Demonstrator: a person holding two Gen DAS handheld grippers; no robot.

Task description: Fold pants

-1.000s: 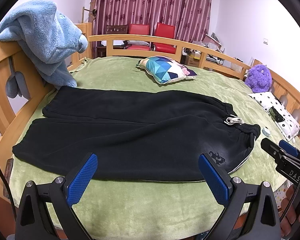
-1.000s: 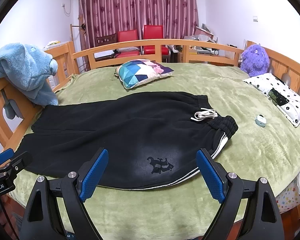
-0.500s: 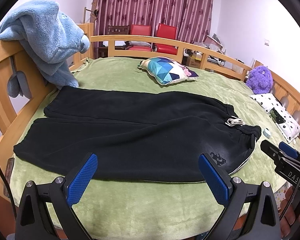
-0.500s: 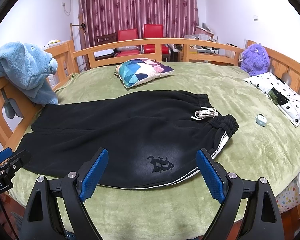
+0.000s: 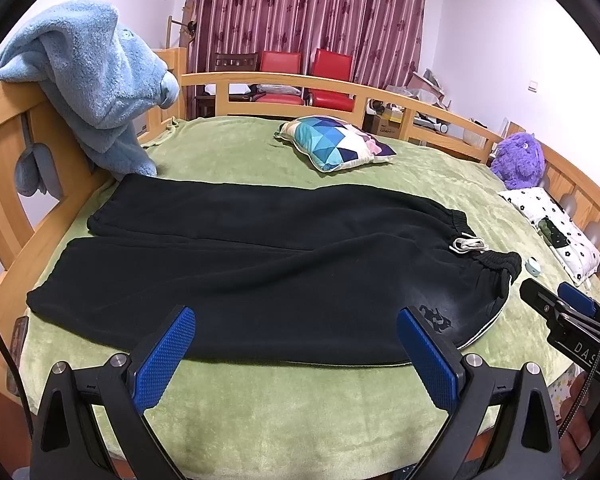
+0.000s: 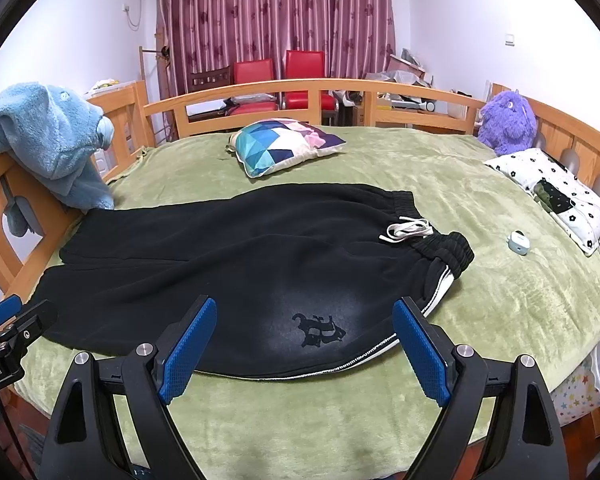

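Black pants (image 5: 268,264) lie flat on the green bed cover (image 5: 284,400), legs to the left, waistband with a white drawstring (image 5: 469,245) to the right. They also show in the right wrist view (image 6: 244,264), with a dark logo (image 6: 319,330) near the front hem. My left gripper (image 5: 296,344) is open and empty, just short of the near edge of the pants. My right gripper (image 6: 304,344) is open and empty over the logo area. The right gripper shows at the right of the left wrist view (image 5: 568,320).
A wooden bed rail (image 6: 340,88) rings the bed. A blue plush robe (image 5: 96,84) hangs on the left rail. A patterned cushion (image 6: 284,148), a purple plush toy (image 6: 508,120), a dotted pillow (image 6: 560,192) and a small white case (image 6: 518,242) lie on the bed.
Both grippers have stayed open. The left wrist view has shifted slightly, with the pants a little lower and closer; the pants themselves have not moved.
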